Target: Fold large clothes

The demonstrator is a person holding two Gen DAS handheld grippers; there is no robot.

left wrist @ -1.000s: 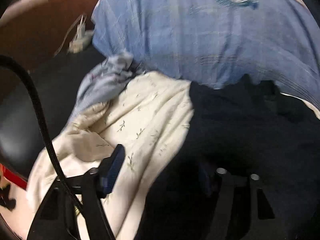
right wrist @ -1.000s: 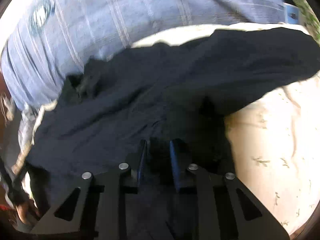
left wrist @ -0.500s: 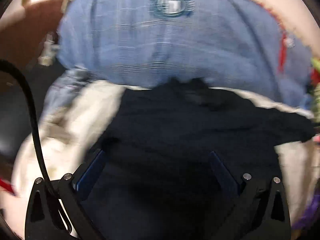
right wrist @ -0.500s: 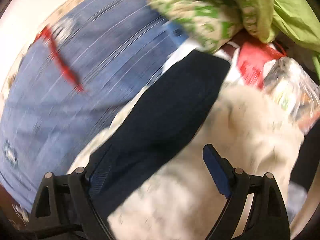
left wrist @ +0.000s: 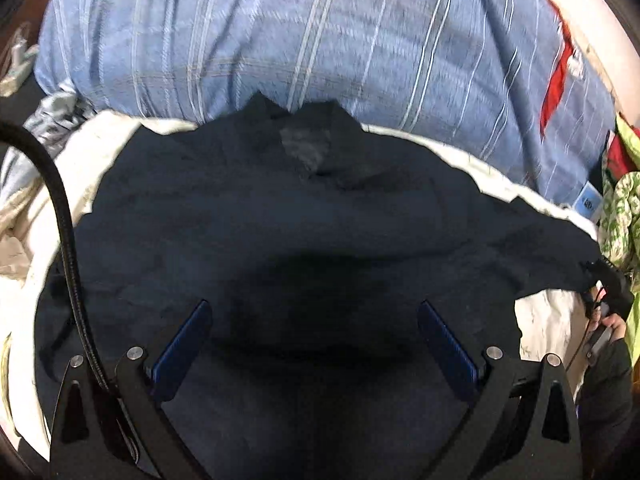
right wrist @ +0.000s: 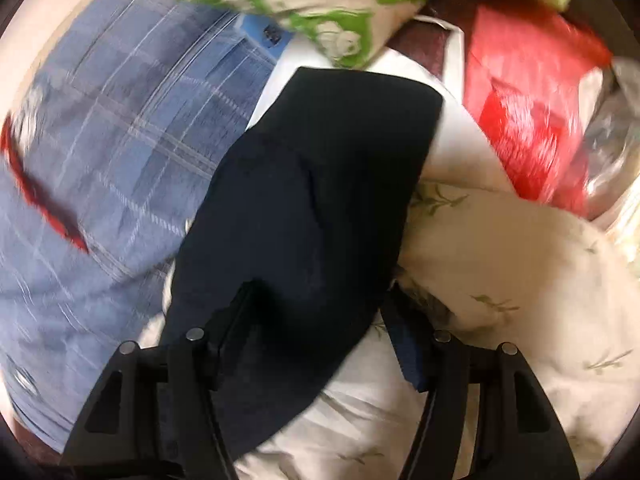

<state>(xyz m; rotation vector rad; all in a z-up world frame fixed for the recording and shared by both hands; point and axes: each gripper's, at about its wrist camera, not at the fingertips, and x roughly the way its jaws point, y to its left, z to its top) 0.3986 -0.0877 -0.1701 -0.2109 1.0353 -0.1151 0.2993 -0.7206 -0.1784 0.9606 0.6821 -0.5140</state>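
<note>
A dark navy garment [left wrist: 320,220] lies spread on a cream leaf-print sheet [left wrist: 540,320], its collar [left wrist: 304,128] pointing away from me. My left gripper [left wrist: 312,308] hovers over the garment's body with its jaws wide open and nothing pinched. In the right wrist view one sleeve [right wrist: 320,180] of the garment stretches away from me. My right gripper [right wrist: 316,304] straddles the sleeve's near part. Its jaws are closing with the cloth lying between them, and the pads stand apart from it. At the left view's right edge, a hand [left wrist: 612,324] and a black gripper part sit by the sleeve end.
A blue plaid bedding roll [left wrist: 320,40] lies behind the garment. A green leafy pillow [right wrist: 320,8], a red package [right wrist: 532,120] and a clear plastic bag [right wrist: 616,132] crowd the far right. A black cable [left wrist: 68,240] crosses the left gripper's left side.
The left gripper opened wide and swung from the garment's left edge to over its middle. The right gripper let go of bunched dark cloth, swung right along the sleeve, and its jaws narrowed.
</note>
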